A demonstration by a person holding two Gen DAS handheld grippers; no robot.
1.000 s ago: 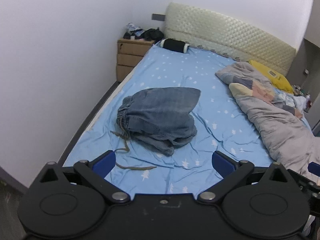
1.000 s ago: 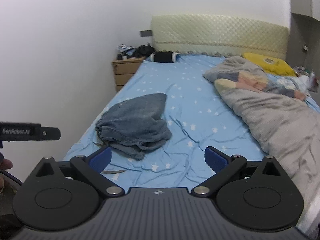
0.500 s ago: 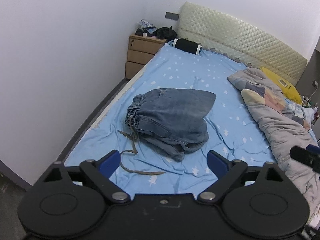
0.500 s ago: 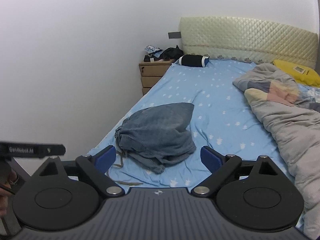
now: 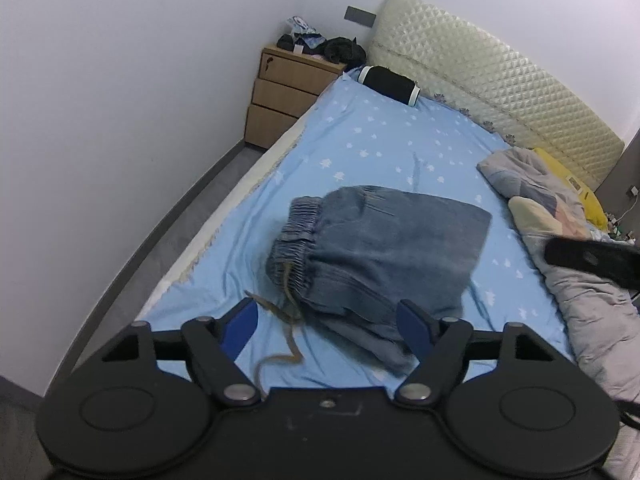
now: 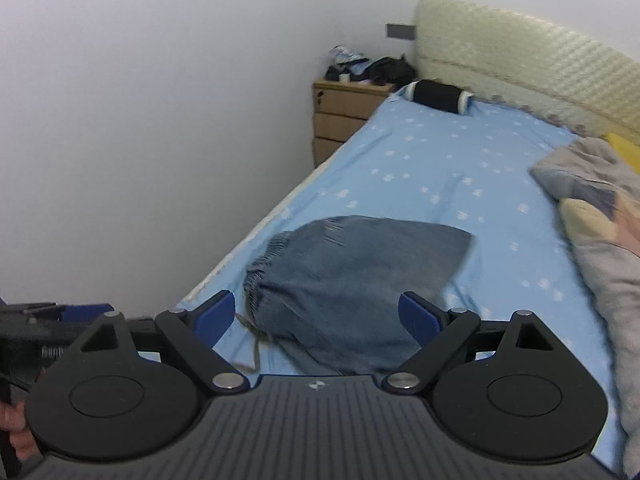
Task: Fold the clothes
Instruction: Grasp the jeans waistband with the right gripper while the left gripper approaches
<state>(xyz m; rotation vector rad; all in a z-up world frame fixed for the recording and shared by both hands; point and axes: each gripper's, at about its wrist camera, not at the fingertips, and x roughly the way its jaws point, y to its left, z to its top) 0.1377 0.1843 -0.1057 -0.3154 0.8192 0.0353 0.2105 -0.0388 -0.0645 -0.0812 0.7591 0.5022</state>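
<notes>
Blue star-printed bed sheet (image 5: pixel 400 152) is occupied by folded blue denim trousers (image 5: pixel 380 252); left tool (image 5: pixel 328 326) and right tool (image 6: pixel 316 316) are held wide above them

My left claw (image 5: pixel 327 325) is matte black with blue finger pads (image 5: pixel 239 326) and silver pivot screws. My right claw (image 6: pixel 315 317) adds a ribbed grey housing
</notes>
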